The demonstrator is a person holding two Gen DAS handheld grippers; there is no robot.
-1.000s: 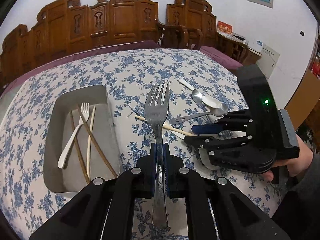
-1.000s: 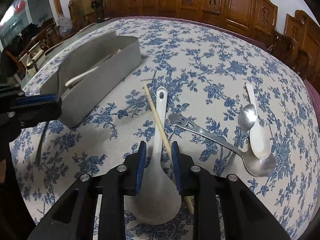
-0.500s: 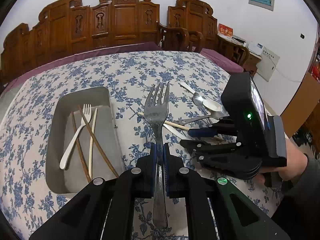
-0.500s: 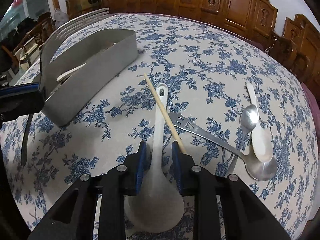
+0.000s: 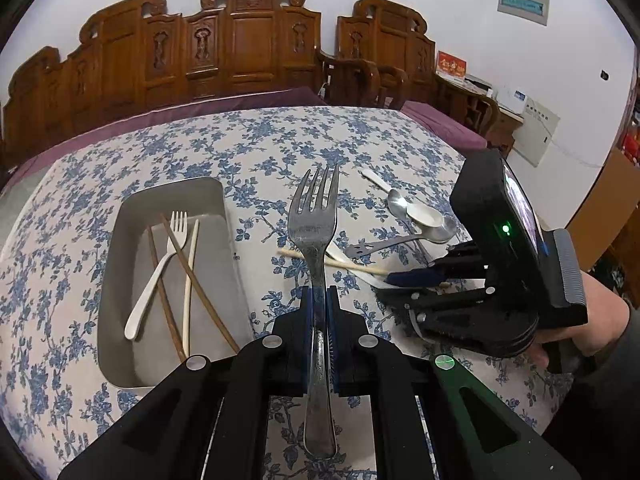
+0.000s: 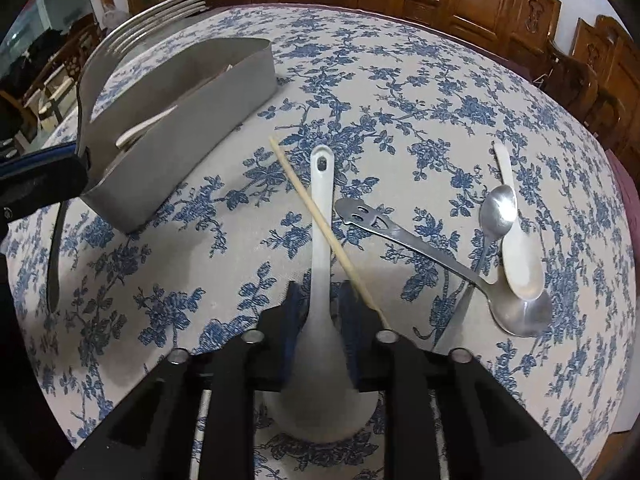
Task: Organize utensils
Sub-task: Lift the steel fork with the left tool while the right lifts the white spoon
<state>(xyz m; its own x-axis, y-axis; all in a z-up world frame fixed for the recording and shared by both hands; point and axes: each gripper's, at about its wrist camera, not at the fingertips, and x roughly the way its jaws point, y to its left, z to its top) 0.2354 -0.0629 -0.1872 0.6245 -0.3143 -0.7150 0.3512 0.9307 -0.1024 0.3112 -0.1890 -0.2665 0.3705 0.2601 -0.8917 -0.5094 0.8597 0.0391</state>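
Left wrist view: left gripper (image 5: pixel 319 300) clamps a metal fork (image 5: pixel 316 232), tines toward 12 o'clock; grey tray (image 5: pixel 120 248) at 9 o'clock. Right gripper (image 6: pixel 321 300) jaws, just closing, pinch the white ladle (image 6: pixel 322 216) handle on the floral tablecloth (image 6: pixel 400 80); chopstick (image 6: pixel 320 224) crosses it.

— Where is the left gripper (image 5: pixel 319 304)?

— Bottom centre of its own view, angled downward, jaws clamped on a fork (image 5: pixel 316 236) handle, tines pointing to the top of the frame.

— And the right gripper (image 6: pixel 323 300)?

— Tilted more steeply down, at the lower middle. Its jaws have just been closing, and they press on the neck of a white spoon (image 6: pixel 322 280). A hand (image 5: pixel 576 320) grips it at the right edge of the left view.
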